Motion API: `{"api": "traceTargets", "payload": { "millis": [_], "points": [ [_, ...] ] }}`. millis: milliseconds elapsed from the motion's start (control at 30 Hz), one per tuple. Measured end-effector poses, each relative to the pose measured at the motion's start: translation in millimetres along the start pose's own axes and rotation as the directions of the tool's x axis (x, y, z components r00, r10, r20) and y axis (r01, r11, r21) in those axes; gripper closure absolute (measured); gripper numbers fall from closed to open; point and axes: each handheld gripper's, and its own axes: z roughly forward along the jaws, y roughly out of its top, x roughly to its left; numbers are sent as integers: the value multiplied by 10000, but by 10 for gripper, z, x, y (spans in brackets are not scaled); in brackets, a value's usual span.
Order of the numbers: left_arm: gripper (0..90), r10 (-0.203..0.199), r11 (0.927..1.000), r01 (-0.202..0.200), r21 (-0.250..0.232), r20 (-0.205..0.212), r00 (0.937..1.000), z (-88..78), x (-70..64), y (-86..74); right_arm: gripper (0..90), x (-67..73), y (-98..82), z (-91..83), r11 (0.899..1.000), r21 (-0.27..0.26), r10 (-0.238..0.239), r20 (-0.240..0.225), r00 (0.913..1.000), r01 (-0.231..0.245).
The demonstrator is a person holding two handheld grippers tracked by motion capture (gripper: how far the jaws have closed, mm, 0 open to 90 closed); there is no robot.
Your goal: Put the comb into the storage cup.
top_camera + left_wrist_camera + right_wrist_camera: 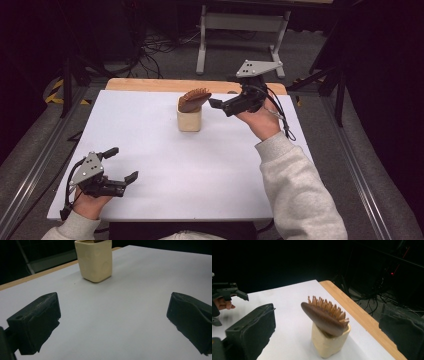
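High view: right tool open beside brush, apparently in cup.

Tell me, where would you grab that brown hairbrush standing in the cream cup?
Probably by the hairbrush head that sticks up out of the cup, coming from above. Its handle is buried in the cup, and the head leans over, so the jaws would best close across its narrow edges, clear of the bristles.
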Motion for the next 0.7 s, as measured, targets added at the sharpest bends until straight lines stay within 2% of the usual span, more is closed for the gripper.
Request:
{"api": "traceTargets", "payload": {
  "millis": [400,700],
  "points": [
    [1,15,10000,-14,-82,129,9999,-17,27,4,6,40,-291,-368,9994,-216,274,243,9993,-269],
    [2,38,10000,-35,-72,315,9995,-25,36,7,6,107,-611,-583,9977,-314,607,252,9978,-599]
  ]
}}
